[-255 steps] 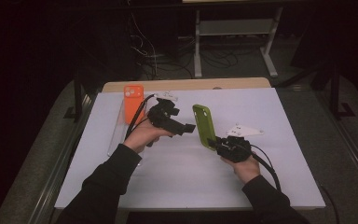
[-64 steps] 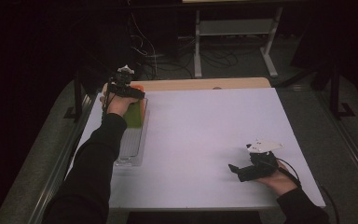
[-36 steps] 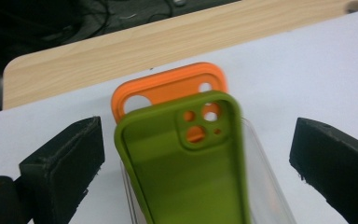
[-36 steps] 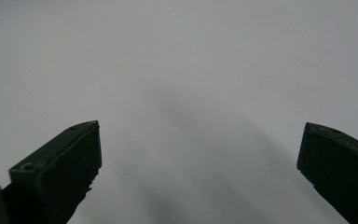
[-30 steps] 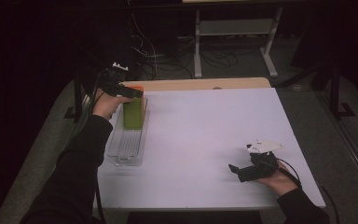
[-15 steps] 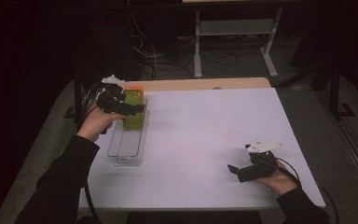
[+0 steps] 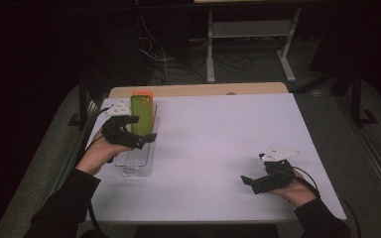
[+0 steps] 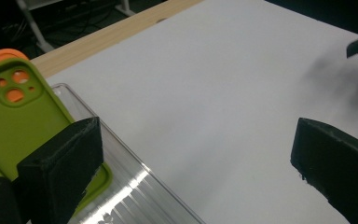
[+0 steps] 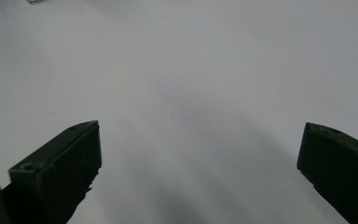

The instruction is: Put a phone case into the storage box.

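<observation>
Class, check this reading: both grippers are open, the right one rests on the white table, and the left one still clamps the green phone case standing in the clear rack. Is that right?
Not quite. The left gripper clamps nothing: the left gripper view shows its jaws wide apart, with the green case beside one jaw, standing free in the rack. The rest holds: the right gripper is open and rests on the table.

Dark room; white-topped table (image 7: pixel 218 148); metal rack (image 7: pixel 250 29) behind.
</observation>
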`<state>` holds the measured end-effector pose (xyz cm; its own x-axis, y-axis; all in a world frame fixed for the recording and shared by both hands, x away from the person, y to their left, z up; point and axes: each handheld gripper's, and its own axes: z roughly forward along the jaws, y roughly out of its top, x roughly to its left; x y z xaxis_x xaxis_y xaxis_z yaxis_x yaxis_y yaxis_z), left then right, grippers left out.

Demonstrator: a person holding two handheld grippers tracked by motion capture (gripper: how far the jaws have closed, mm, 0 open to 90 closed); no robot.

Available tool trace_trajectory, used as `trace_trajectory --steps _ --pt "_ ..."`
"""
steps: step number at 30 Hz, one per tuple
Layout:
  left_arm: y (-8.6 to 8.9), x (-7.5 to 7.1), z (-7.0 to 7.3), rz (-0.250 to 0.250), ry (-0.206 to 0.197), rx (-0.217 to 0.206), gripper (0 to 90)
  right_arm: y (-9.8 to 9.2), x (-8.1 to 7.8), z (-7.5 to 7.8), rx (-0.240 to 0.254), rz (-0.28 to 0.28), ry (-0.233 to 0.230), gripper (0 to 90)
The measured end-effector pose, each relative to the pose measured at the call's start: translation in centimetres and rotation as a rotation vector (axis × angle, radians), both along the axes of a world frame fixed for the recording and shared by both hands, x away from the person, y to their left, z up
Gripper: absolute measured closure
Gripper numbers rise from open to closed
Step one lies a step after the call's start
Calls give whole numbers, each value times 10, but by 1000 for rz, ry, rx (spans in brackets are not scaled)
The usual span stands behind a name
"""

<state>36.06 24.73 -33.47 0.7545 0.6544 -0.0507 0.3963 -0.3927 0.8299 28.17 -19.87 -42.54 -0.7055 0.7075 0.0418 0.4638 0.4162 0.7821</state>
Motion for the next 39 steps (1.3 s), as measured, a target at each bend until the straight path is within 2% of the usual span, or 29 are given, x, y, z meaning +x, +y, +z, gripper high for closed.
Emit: trace_trajectory --steps 6,12,14,16,23,26,39 --pt "-4 -18 -16 -46 -19 -2 17 1 -1 2 1 5 0 0" --pt "-4 -33 -29 -62 -21 -15 17 2 0 6 4 15 -2 0" --pt "-2 -36 -34 -61 -21 -18 17 2 0 9 20 15 -4 0" --pt "0 -38 -39 -61 -20 -28 17 2 0 12 26 19 -8 0" --pt "2 -44 -53 -71 -21 -12 17 5 0 15 33 23 -4 0" --pt "4 -46 -57 -72 -15 -18 17 5 1 16 35 24 -10 0" --pt "6 -52 -66 -81 -16 -20 17 4 1 19 51 24 -16 0"
